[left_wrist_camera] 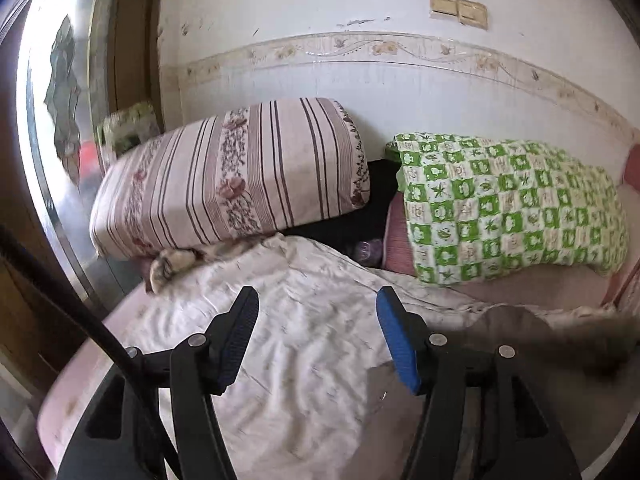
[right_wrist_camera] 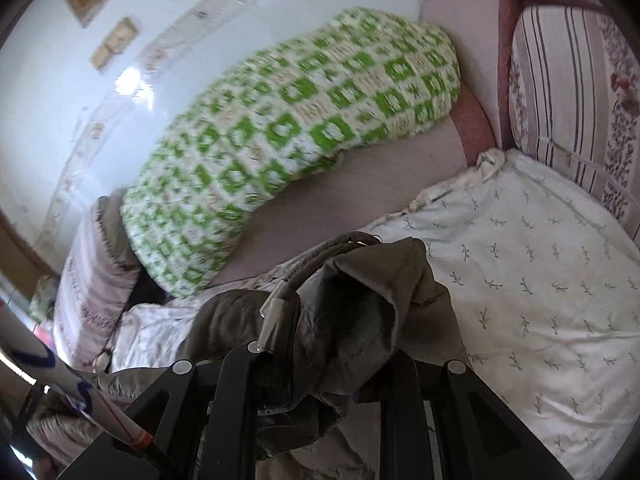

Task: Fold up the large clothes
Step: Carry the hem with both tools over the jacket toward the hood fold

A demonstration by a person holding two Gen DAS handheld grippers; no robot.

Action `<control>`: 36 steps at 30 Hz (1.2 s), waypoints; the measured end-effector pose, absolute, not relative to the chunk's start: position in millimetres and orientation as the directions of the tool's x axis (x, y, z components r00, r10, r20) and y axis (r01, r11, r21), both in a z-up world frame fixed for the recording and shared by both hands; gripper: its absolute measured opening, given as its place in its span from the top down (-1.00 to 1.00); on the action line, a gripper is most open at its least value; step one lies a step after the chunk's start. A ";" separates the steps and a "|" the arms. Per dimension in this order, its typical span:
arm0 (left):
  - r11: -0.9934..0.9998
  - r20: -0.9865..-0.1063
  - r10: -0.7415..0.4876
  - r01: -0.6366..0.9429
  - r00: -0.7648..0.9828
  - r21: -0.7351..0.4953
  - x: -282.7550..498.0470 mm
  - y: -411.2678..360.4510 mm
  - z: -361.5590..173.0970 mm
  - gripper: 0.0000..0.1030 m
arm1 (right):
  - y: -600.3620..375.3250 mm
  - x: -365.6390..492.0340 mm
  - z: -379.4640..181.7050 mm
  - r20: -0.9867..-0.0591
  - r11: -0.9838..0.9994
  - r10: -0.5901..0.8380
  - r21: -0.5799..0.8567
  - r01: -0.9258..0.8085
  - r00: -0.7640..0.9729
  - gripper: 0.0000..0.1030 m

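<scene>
The left gripper [left_wrist_camera: 316, 328] hangs with jaws apart and empty over the white sheet [left_wrist_camera: 288, 360] at lower centre. The right gripper's [right_wrist_camera: 320, 364] jaws are clamped on a grey-brown coat [right_wrist_camera: 360, 312], bunched at the bottom of the frame.

Matt cloth coat [right_wrist_camera: 352, 304] (fur-trimmed, seemingly), crumpled sheet [left_wrist_camera: 288, 344]

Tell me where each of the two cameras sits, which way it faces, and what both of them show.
Left wrist: sits on the left gripper, facing across the white sheet to the wall; its jaws stand open and empty.
Right wrist: sits on the right gripper, angled down at the bed; its jaws pinch the olive-grey coat.
Shared: the green checked quilt, the striped pillow, the sheet and the coat.
</scene>
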State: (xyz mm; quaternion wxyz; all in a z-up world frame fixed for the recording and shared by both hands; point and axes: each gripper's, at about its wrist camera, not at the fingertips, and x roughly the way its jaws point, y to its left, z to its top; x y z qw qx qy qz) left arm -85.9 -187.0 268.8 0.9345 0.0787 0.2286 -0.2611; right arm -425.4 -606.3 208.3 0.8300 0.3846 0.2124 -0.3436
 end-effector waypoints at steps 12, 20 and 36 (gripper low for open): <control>0.675 -0.572 -0.606 0.738 0.552 -0.003 -130.9 -238.1 216.7 -0.17 | -678.8 -408.7 132.6 -0.640 0.274 -0.263 0.668 0.692 0.722 -0.41; 0.575 -0.654 -0.614 0.818 0.441 0.012 -162.5 -295.8 160.2 -0.17 | -632.9 -444.8 167.7 -0.614 0.505 -0.306 0.543 0.670 0.728 -0.48; 0.591 -0.738 -0.512 0.803 0.439 0.068 -116.2 -389.3 92.8 -0.54 | -591.4 -394.0 88.5 -0.774 0.691 -0.344 0.175 0.702 0.532 -0.36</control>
